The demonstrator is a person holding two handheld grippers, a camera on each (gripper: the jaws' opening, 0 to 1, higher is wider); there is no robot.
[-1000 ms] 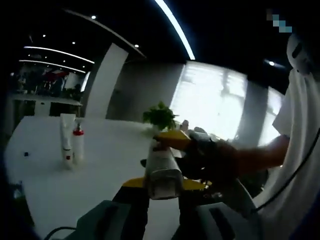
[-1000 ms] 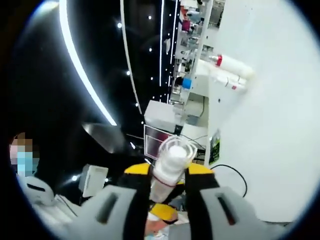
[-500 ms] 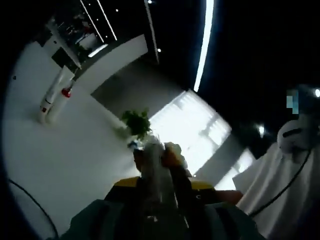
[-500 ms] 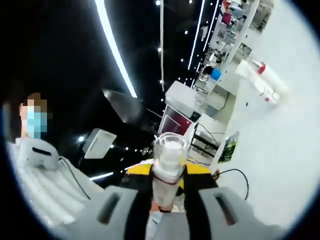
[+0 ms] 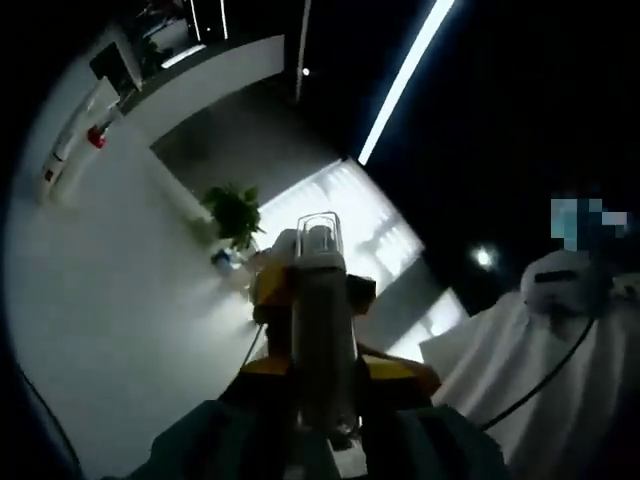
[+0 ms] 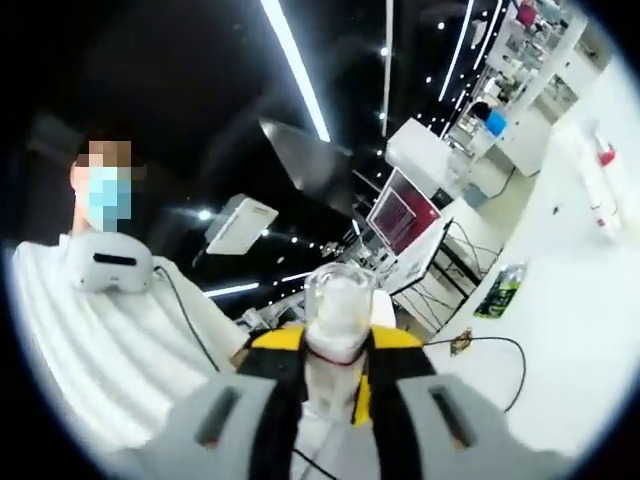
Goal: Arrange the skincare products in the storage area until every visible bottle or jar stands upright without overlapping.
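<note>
1. While your left gripper [image 5: 318,400] is clamped on the clear-capped bottle [image 5: 318,310], its long axis runs straight out along the jaws, cap away from you and off the white table [image 5: 110,330].
2. Your right gripper [image 6: 335,385] also pinches a clear-capped bottle [image 6: 338,315].
3. The standing tube and red-capped bottle [image 6: 596,175] lie far right, so the right hand looks nearer.

Behind your work: plant [image 5: 234,212] at surface [image 5: 110,300] edge, red monitor [image 6: 402,215], green packet [image 6: 497,291], cable [image 6: 505,352] on surface.
</note>
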